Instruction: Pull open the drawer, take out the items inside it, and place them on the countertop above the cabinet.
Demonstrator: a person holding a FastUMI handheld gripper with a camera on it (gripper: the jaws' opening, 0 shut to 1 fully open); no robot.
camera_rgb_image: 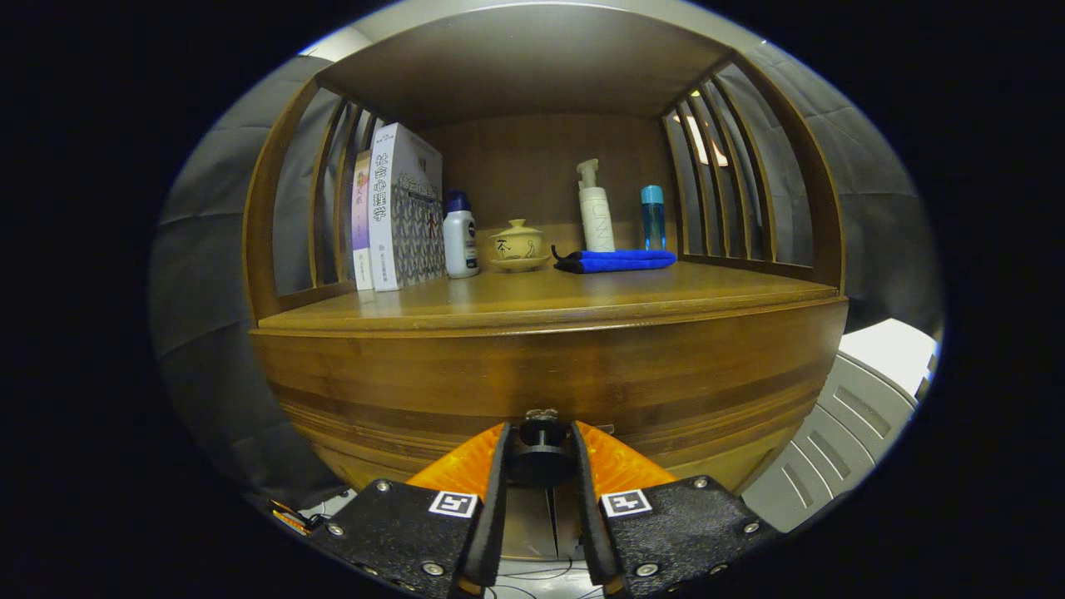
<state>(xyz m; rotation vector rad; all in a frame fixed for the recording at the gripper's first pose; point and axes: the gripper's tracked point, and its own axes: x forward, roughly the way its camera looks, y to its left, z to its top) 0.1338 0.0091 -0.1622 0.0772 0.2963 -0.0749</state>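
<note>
Fingers [541, 453] closed onto drawer knob [542, 449], one each side, pressing it. Drawer [549, 391] shut, front flush under countertop [549, 299]; items inside hidden. Risk: round knob slips out if pull angles off straight. Countertop holds books [398, 208], white bottle [460, 237], lidded cup [517, 243], pump bottle [596, 212], blue cloth [620, 261]; front strip bare. Grey cloth walls around.

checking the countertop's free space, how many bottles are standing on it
3: a white bottle with a blue cap beside the books, a tall white pump bottle behind the blue cloth, and a blue bottle right of it. More may hide behind the books.
</note>
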